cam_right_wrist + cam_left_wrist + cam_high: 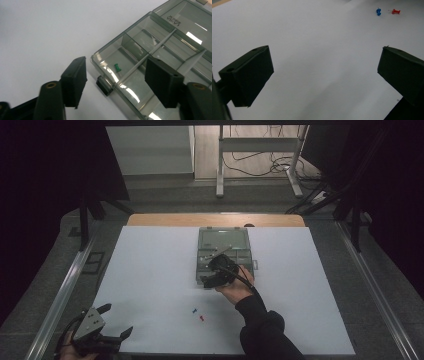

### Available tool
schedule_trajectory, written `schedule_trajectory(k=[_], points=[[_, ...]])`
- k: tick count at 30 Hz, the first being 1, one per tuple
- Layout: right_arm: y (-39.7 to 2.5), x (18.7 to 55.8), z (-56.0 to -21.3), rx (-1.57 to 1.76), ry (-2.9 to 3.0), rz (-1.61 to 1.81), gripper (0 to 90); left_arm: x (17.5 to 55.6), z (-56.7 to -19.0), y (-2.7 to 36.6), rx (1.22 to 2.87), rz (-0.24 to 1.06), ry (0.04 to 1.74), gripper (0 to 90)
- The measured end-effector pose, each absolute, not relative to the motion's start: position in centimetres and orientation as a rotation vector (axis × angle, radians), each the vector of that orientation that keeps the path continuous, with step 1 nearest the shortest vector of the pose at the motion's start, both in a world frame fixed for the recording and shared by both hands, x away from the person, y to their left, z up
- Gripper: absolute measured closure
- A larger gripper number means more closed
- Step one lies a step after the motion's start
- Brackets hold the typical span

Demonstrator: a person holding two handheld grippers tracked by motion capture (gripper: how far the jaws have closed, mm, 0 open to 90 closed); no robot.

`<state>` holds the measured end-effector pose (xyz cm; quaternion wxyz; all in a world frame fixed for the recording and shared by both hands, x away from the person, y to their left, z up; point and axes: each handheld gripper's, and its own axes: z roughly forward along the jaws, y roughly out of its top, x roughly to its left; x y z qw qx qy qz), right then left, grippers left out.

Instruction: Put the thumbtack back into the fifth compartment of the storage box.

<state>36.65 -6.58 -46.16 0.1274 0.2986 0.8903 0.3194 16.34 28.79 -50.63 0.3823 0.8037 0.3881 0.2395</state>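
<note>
— What's going on at the left side of the table?

— The left gripper [114, 321] sits at the near corner of the white sheet [150, 270]. Its jaws are wide apart and hold nothing.

— And in the middle?

— Two pins lie on the sheet, a blue pin [194, 310] and a red pin [202, 318], just beside each other. They are well apart from the left gripper.

— And further right?

— The right gripper [220, 270] is over the clear box [222, 240]. Its jaws are spread too, with nothing between them.

— So which step is this?

— I think the pins go into the box, one by one. One looks done. Next, I'd guess, the right gripper must go to the blue or red pin and pinch it.

— How do you know one is done?

— The right gripper view shows a green pin [117, 67] lying in a near corner part of the box. From high up it's too small to see. The left gripper view shows the blue pin [378, 11] and red pin [396, 11] up close.
</note>
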Motion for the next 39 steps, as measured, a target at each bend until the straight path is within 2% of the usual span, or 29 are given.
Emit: schedule_trajectory(k=[5,14,20,39], points=[[-7.1,36.1,-46.2,0.870,2.609,0.939,28.2,16.3,-50.6,28.8,2.054,0.611,0.989,0.7],[-7.5,34.8,-46.3,0.855,2.595,0.953,8.1,16.3,-50.6,28.7,2.056,0.614,0.984,0.8],[-7.7,33.9,-46.5,0.835,2.603,0.928,0.2,16.3,-50.6,28.6,2.059,0.614,0.981,0.8],[-8.3,31.2,-47.2,0.851,2.617,0.808,0.0,16.3,-50.6,28.6,2.064,0.615,0.978,0.8]])
